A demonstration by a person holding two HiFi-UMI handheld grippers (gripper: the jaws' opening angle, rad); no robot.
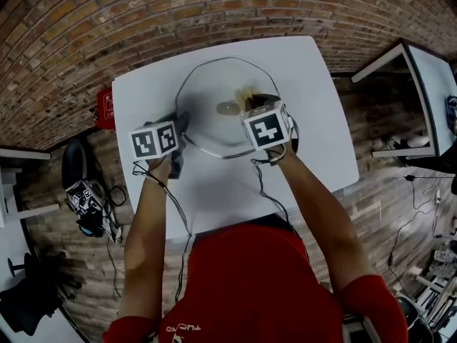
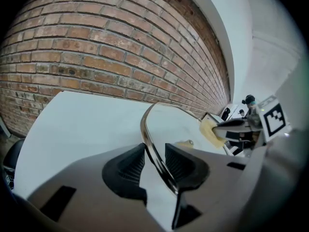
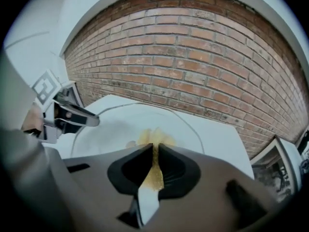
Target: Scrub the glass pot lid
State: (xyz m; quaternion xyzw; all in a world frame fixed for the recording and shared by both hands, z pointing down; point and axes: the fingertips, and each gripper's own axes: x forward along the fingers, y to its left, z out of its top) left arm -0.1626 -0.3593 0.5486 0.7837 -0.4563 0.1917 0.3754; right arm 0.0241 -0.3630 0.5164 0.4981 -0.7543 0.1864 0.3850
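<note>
The round glass pot lid (image 1: pixel 214 131) with a metal rim lies on the white table (image 1: pixel 143 91), its knob (image 1: pixel 227 108) near the middle. My left gripper (image 1: pixel 180 131) grips the lid's left rim; in the left gripper view the metal rim (image 2: pixel 150 144) runs between the two black pads (image 2: pixel 126 170). My right gripper (image 1: pixel 253 104) is shut on a thin yellow sponge (image 3: pixel 154 170), which rests on the glass to the right of the knob. The left gripper view shows that sponge (image 2: pixel 210 130) and the right gripper (image 2: pixel 241 129) across the lid.
A brick wall (image 1: pixel 143 20) runs behind the table. A red object (image 1: pixel 105 108) stands by the table's left edge, with a dark seat and gear (image 1: pixel 78 184) on the floor below it. A second white table (image 1: pixel 428 70) is at the right. Cables trail from both grippers.
</note>
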